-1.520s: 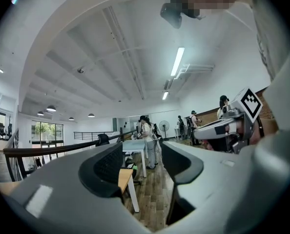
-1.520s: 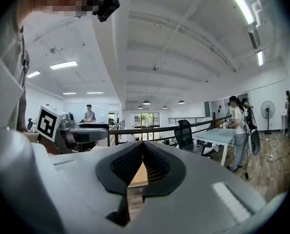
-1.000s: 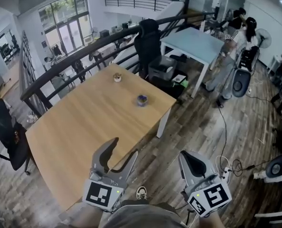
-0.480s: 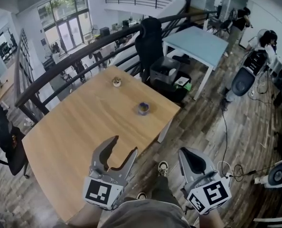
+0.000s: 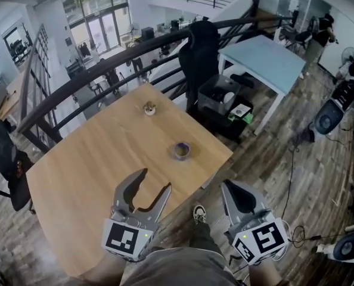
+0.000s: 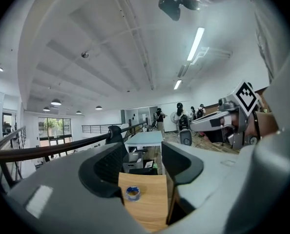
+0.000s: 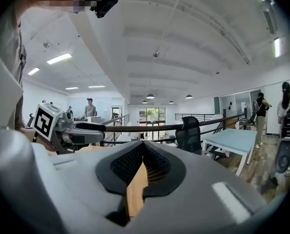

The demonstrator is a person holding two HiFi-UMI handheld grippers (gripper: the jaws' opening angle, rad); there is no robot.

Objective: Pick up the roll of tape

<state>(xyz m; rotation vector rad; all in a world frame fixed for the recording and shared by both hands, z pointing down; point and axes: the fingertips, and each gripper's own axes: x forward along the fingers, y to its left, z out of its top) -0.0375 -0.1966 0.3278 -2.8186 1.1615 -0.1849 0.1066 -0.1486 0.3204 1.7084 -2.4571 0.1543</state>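
Observation:
The roll of tape (image 5: 181, 151), bluish with a grey ring, lies flat on the wooden table (image 5: 93, 165) near its right corner. In the left gripper view the tape (image 6: 133, 192) shows low between the jaws, still some way ahead. My left gripper (image 5: 155, 182) is open and empty, held over the table's near edge, short of the tape. My right gripper (image 5: 228, 187) is shut with nothing in it, off the table's right side above the floor. In its own view the right gripper (image 7: 142, 144) has its pads pressed together.
A small brownish object (image 5: 148, 108) stands near the table's far edge. A black railing (image 5: 105, 70) runs behind the table. Beyond it are a black office chair (image 5: 202, 52), a light blue table (image 5: 266, 55) and a bin of items (image 5: 220, 97). People stand at the far right.
The view has shifted toward the table, so the tape now lies closer to the left gripper. Both grippers keep their pose: left open, right shut.

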